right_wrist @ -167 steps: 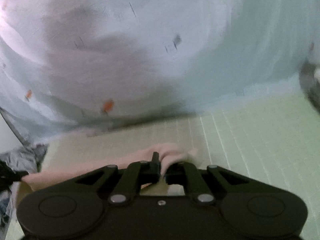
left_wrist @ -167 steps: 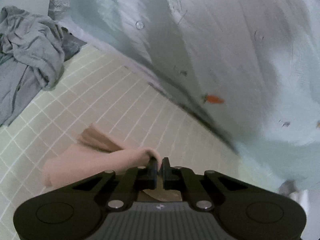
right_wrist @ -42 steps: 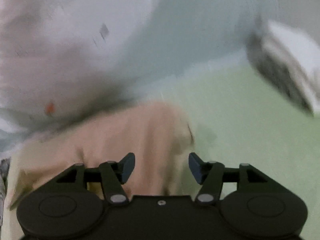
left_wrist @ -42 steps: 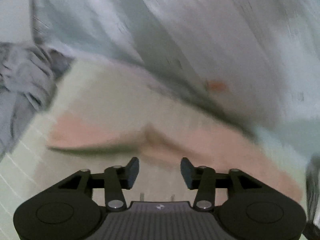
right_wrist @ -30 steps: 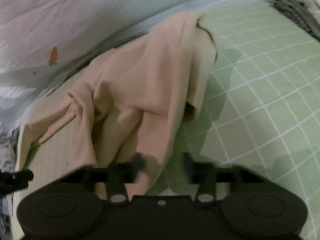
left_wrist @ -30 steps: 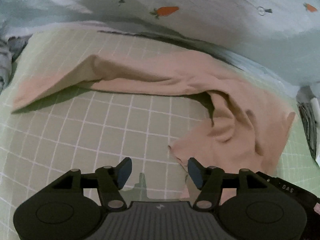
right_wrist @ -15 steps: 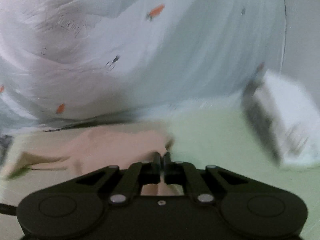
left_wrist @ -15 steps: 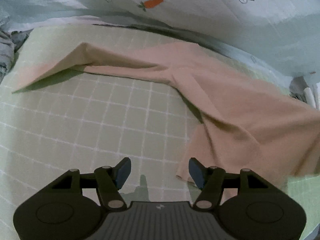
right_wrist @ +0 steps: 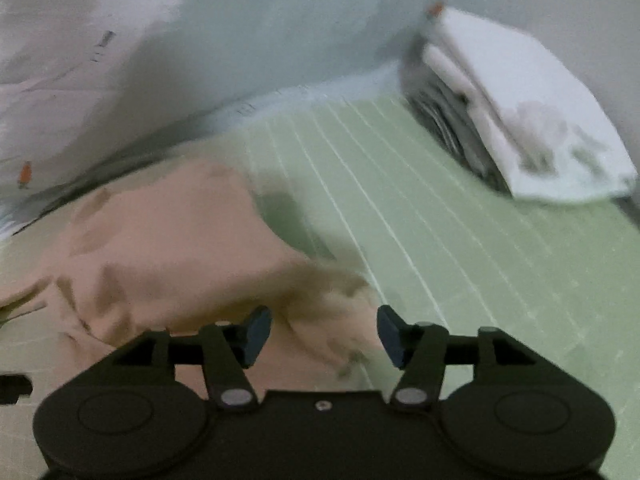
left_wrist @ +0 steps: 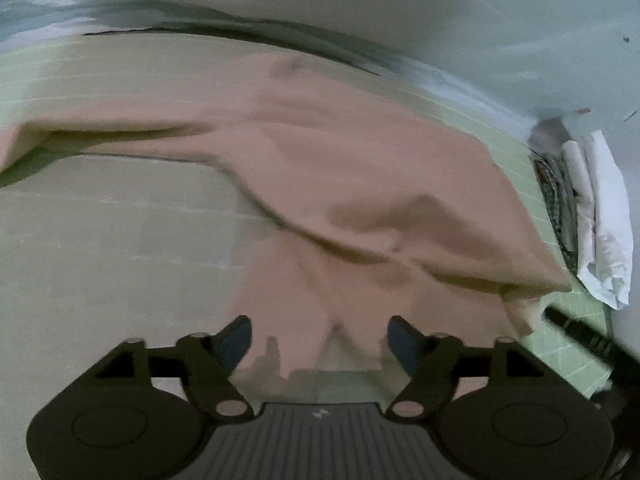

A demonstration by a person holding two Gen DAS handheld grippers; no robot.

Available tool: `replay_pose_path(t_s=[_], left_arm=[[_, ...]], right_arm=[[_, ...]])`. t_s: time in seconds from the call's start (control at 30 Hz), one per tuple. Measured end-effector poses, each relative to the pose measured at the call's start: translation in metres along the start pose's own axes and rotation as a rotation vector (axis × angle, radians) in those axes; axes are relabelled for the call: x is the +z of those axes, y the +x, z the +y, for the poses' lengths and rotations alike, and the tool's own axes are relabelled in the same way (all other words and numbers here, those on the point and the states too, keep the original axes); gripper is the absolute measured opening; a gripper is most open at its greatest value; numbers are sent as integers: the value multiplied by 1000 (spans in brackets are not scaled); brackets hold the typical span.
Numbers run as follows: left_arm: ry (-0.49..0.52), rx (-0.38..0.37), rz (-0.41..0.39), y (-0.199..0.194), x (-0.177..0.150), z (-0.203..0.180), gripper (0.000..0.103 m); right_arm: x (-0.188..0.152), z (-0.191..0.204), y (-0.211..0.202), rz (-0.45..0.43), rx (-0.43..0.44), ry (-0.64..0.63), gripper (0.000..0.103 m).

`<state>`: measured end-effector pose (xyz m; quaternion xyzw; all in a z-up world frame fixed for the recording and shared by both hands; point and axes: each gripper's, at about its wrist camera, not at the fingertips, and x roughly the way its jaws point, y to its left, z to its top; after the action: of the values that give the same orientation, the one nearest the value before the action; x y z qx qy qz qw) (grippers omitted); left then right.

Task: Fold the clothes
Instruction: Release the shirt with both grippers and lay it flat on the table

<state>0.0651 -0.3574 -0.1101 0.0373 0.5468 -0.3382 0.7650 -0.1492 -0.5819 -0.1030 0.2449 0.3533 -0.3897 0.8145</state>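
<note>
Pale green bedding point(right_wrist: 460, 248) with a white grid spreads under both cameras, and on it lies the peach garment point(left_wrist: 360, 184), rumpled and only partly spread: in the left wrist view it runs from a long flat arm at 9 o'clock across the centre to a bunched corner at 3 o'clock, with a deep crease across its middle. The left gripper point(left_wrist: 319, 338) hangs just above the garment's near edge at 6 o'clock with its tongs wide apart, holding nothing. The right gripper point(right_wrist: 324, 332) likewise has its tongs spread, empty, over the wrinkled right-hand corner of the garment point(right_wrist: 180, 248) at 6 o'clock of its own view. Both views are motion-blurred, so whether either tip touches cloth cannot be told. Judging by this, the step in hand is laying out and flattening before any fold; next, each gripper needs to pinch a near corner or hem and draw it taut to smooth the central crease. Beyond the garment, a stack of folded clothes point(right_wrist: 520, 112) sits at 2 o'clock in the right view, and a light blue carrot-print sheet point(left_wrist: 400, 12) rises at 12 o'clock.
</note>
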Motion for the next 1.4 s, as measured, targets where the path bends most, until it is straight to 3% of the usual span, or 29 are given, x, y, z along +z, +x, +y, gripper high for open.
replay_pose_path(t_s=[0.07,0.17,0.23,0.27,0.3,0.33,0.37,0.53,0.67,0.77,0.87,0.93,0.97,1.0,1.1,1.27,1.4], left_arm=[[4,-9,10,16,5,-13,83],[-46,-47,65,43,9,-22,83],[-92,-57,90,57,9,-23,75],[-90,-44,87,59,9,-24,52],[-81,-30,84,59,8,-26,22],[-59,-16,81,58,8,-25,8],[-33,-1,79,57,7,-23,9],[-91,-87,-1,3,2,18,8],[-95,-22,-161,-72,-9,68,8],[-162,130,-271,-110,-21,118,9],[-240,365,-307,-122,-33,165,11],[-263,447,-295,-125,-40,187,18],[-274,461,-290,-128,-45,196,29],[-287,443,-278,-131,-51,204,43],[-303,354,-239,-129,-65,210,64],[-307,231,-136,-109,-90,194,67],[-225,193,-73,-99,-102,174,72]], right_arm=[[-9,-7,5,25,10,21,73],[-19,-14,11,55,12,45,74],[-23,-17,11,67,8,51,74],[-24,-19,11,71,6,53,74],[-25,-19,10,71,1,52,74],[-26,-19,8,70,-3,50,74],[-27,-19,7,68,-8,48,74],[-33,-18,-2,61,-31,39,74],[-38,-18,-9,55,-49,32,74],[-42,-18,-14,51,-63,26,74],[-48,-8,-18,53,-59,19,74],[-54,8,-19,59,-37,-7,74],[-57,18,-19,63,-20,-28,74],[-59,28,-18,66,-4,-50,74],[-67,64,-14,70,56,-149,75],[-69,111,3,42,105,-321,75],[-55,126,29,18,140,-309,75]])
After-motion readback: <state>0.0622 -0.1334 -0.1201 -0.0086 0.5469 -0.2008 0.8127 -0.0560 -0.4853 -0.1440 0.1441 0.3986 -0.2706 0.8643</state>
